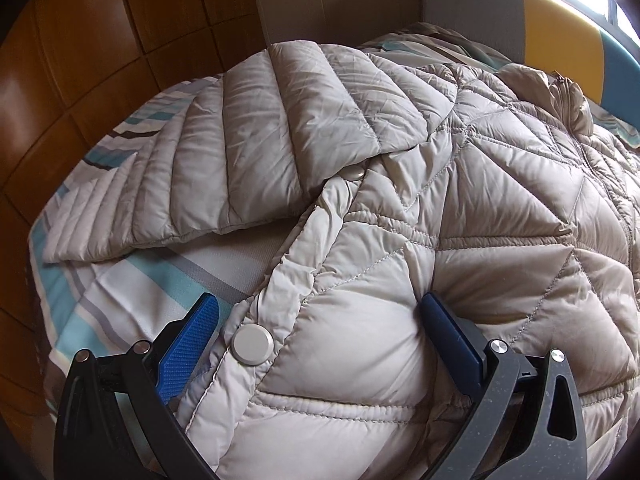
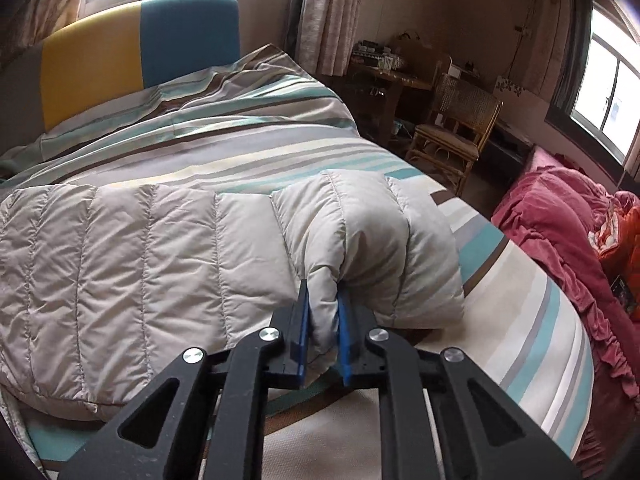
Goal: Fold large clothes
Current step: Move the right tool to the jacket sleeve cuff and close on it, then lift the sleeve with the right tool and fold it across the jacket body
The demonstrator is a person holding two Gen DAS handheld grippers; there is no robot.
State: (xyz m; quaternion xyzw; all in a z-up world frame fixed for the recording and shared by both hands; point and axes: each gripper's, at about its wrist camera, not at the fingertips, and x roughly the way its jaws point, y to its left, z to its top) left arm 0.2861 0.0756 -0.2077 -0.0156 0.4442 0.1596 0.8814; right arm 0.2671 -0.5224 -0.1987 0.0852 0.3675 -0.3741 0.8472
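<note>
A beige quilted puffer jacket lies spread on a striped bed. One sleeve lies folded across its left side. My left gripper is open, its blue fingers straddling the jacket's snap-button edge near a silver snap; the right finger presses into the padding. In the right wrist view, my right gripper is shut on the end of the jacket's other sleeve, which bunches up above the fingers. The rest of that sleeve lies flat to the left.
The striped bedcover ends at the right, beside a pink ruffled cover. A yellow and teal headboard stands at the back. A wicker chair and cluttered desk stand beyond. Wooden wall panels stand left of the bed.
</note>
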